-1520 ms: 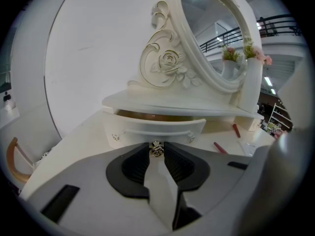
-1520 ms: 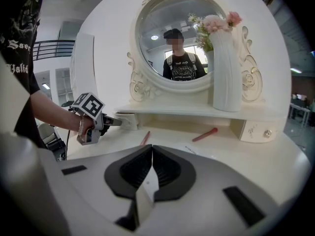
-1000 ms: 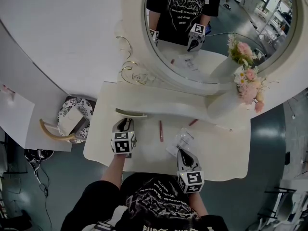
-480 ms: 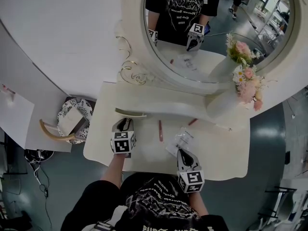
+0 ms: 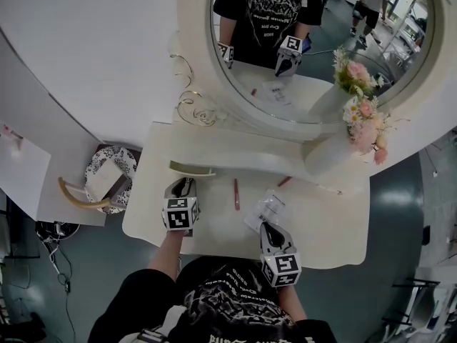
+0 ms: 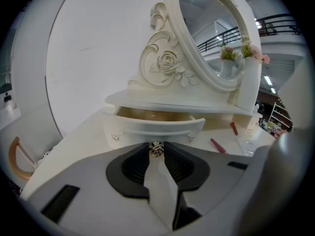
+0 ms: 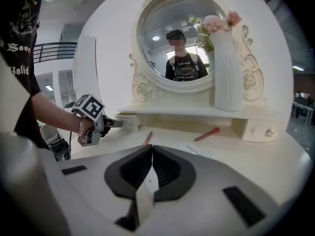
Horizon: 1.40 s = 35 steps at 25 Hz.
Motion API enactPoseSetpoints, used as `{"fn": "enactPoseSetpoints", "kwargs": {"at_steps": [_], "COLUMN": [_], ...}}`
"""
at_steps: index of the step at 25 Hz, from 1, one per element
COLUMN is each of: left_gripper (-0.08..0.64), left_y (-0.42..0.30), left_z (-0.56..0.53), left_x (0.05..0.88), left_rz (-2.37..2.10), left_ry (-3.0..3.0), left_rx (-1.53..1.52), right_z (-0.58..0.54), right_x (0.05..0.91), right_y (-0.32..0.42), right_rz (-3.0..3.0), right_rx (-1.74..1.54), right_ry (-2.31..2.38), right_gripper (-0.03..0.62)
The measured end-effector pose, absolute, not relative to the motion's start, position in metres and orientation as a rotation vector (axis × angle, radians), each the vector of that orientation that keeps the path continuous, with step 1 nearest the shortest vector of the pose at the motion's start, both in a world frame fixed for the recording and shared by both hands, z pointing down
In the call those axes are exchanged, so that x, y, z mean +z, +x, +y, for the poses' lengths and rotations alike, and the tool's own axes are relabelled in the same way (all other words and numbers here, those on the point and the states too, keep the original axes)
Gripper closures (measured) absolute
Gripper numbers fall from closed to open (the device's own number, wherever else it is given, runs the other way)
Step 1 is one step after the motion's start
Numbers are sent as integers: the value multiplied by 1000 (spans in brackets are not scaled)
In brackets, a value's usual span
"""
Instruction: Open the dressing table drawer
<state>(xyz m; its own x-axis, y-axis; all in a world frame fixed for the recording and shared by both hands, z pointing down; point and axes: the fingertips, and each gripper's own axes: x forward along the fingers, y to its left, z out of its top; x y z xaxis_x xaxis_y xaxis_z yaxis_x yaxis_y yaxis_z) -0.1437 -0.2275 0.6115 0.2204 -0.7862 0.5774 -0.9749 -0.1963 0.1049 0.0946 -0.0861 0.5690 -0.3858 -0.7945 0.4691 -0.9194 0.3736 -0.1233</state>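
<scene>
Seen overhead: left gripper (image 5: 183, 186) at the pulled-out drawer (image 5: 191, 168), right gripper (image 5: 265, 227) by one bag (image 5: 263, 209), two red sticks (image 5: 235, 194) (image 5: 285, 181), one vase (image 5: 325, 156); in left gripper view, jaws clamped on its one knob (image 6: 156, 149); in right gripper view, jaws pressed together, empty, shirt (image 7: 22, 38) lettering cut off.

Right gripper (image 7: 151, 147) fingers (image 7: 136, 169) meet, empty; left gripper (image 7: 118, 123) seemingly grips the drawer (image 7: 131, 121).

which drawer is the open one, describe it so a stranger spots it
Find the oval mirror on the white dressing table; two small drawers sit under the shelf below it. It is the left drawer, pulled out with its pale inside showing and its metal knob pinched by the left gripper, while the right drawer is shut.
</scene>
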Motion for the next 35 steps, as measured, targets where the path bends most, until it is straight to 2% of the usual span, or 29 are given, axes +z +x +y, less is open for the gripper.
{"fn": "enactPoseSetpoints", "kwargs": {"at_steps": [35], "left_gripper": [457], "left_y": [-144], "left_z": [-213], "left_x": [611], "left_rz": [-1600], "left_ry": [2065], "left_rx": [577], "right_z": [-86], "right_x": [572], "right_y": [93], "right_rz": [-2324], "right_rx": [545], "right_ry": [1483], "right_gripper": [580]}}
